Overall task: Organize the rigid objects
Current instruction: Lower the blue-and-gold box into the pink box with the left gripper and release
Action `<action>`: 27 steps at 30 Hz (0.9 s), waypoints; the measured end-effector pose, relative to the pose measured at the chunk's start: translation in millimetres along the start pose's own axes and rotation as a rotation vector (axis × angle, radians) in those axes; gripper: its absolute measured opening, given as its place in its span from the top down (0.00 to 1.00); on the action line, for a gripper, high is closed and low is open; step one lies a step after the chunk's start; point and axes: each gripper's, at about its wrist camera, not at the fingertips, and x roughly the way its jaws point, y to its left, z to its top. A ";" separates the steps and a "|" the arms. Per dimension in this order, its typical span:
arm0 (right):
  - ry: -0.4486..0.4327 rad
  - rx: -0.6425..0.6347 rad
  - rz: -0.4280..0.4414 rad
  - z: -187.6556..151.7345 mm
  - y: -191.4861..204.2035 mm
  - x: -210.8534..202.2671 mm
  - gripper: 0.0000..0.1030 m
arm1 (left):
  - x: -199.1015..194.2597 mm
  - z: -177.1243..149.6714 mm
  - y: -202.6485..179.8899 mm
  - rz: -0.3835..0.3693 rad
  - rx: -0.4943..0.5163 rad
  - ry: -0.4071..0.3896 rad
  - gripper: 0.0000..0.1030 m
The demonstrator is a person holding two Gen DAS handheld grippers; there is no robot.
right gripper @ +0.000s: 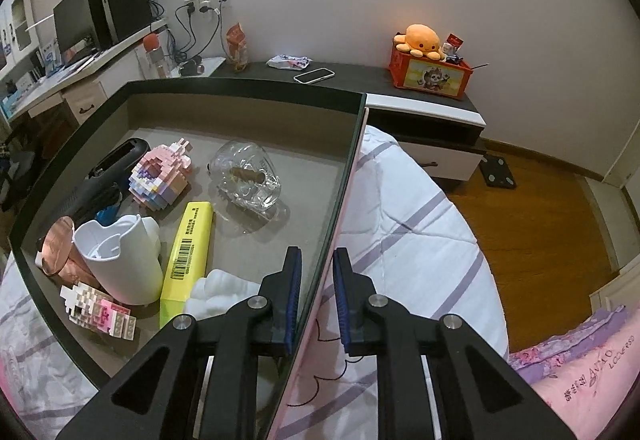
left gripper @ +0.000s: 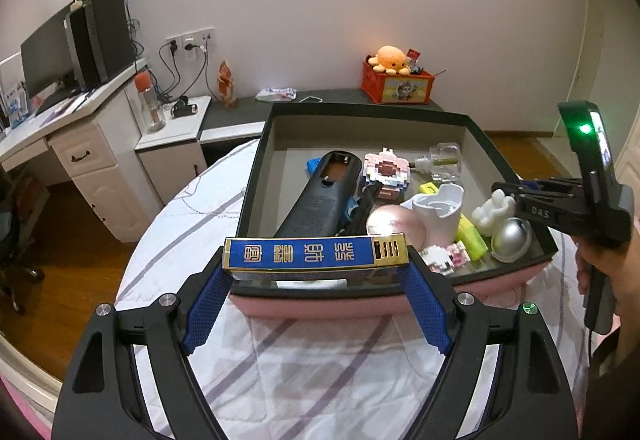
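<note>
While clamped: blue box [left gripper: 316, 254], tray wall [right gripper: 340, 200].

In the box's near-right corner the white figurine [right gripper: 218, 290] is half hidden behind the right gripper [right gripper: 316, 260], while the remote [right gripper: 110, 164] is partly hidden behind the block toy [right gripper: 160, 176].

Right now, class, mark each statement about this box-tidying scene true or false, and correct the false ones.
1. The left gripper holds a blue and gold box by its ends. True.
2. The right gripper is clamped on the yellow highlighter. False: it is closed on the tray wall.
3. The glass bottle lies on its side in the tray. True.
4. The white cup lies on the bed outside the tray. False: it is inside the tray.
5. The orange plush octopus sits on the red crate. True.
</note>
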 end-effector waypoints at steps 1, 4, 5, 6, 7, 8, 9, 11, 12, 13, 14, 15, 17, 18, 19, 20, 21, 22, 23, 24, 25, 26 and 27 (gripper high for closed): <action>0.000 -0.002 0.002 0.2 -0.3 0.1 0.85 | 2.5 1.2 -0.4 -0.001 0.001 0.004 0.19; -0.001 -0.003 0.012 -0.5 -1.2 -0.3 0.84 | 7.2 6.0 -1.8 0.002 0.008 0.003 0.19; -0.001 -0.004 0.013 -0.7 -0.7 -0.2 0.84 | 8.9 8.6 -2.3 0.005 0.011 0.001 0.19; -0.001 -0.005 0.015 -0.6 -0.8 -0.3 0.84 | 10.4 11.7 -3.0 0.009 0.014 -0.003 0.19; -0.001 -0.006 0.016 -0.9 -0.5 0.0 0.84 | 11.1 13.5 -3.4 0.011 0.015 -0.006 0.19; -0.001 -0.006 0.019 -1.2 -0.9 -0.2 0.83 | 13.3 18.0 -3.9 0.014 0.015 -0.007 0.19; -0.001 -0.006 0.021 -1.1 -1.2 -0.2 0.83 | 13.8 20.8 -4.4 0.016 0.017 -0.009 0.19; -0.001 -0.007 0.026 -1.1 -1.9 -0.5 0.83 | 15.8 30.0 -8.2 0.022 0.032 -0.021 0.19; -0.001 -0.007 0.029 -1.1 -2.3 -0.4 0.83 | 16.9 34.2 -11.3 0.019 0.039 -0.025 0.19; -0.002 -0.006 0.032 -1.0 -2.5 -0.3 0.82 | 17.1 36.9 -14.1 0.015 0.046 -0.029 0.19; -0.002 -0.005 0.035 -1.0 -2.8 -0.3 0.82 | 19.1 41.7 -18.6 0.010 0.060 -0.033 0.19; -0.002 -0.003 0.036 -0.7 -3.0 0.1 0.82 | 21.8 45.4 -22.4 0.011 0.070 -0.033 0.19; -0.002 -0.002 0.040 -0.8 -3.5 0.2 0.82 | 29.7 53.2 -29.5 -0.002 0.089 -0.029 0.19; 0.000 0.001 0.045 -0.6 -4.1 0.3 0.82 | 33.9 56.7 -32.0 -0.009 0.093 -0.025 0.19; 0.000 0.004 0.048 -0.6 -4.3 0.4 0.82 | 37.6 59.7 -33.8 -0.014 0.098 -0.021 0.19; 0.000 0.006 0.049 -0.7 -4.3 0.8 0.82 | 44.0 64.0 -35.9 -0.022 0.102 -0.011 0.19; 0.000 0.007 0.048 -0.8 -4.0 0.7 0.82 | 50.4 67.9 -37.7 -0.031 0.103 -0.001 0.19; 0.000 0.007 0.047 -1.2 -3.8 0.6 0.82 | 56.0 70.8 -40.1 -0.031 0.107 0.009 0.19; 0.000 0.007 0.047 -1.4 -3.6 0.7 0.82 | 60.0 72.7 -42.8 -0.025 0.112 0.014 0.19; 0.000 0.009 0.048 -1.4 -3.6 1.1 0.81 | 64.5 75.0 -46.1 -0.024 0.118 0.016 0.19; -0.001 0.011 0.049 -1.5 -3.4 1.3 0.82 | 67.8 76.6 -48.3 -0.029 0.119 0.017 0.19; -0.001 0.012 0.051 -1.6 -3.5 1.5 0.81 | 69.9 77.4 -50.2 -0.033 0.119 0.020 0.19; 0.000 0.012 0.051 -1.2 -3.5 1.7 0.81 | 72.1 77.9 -53.3 -0.038 0.125 0.022 0.19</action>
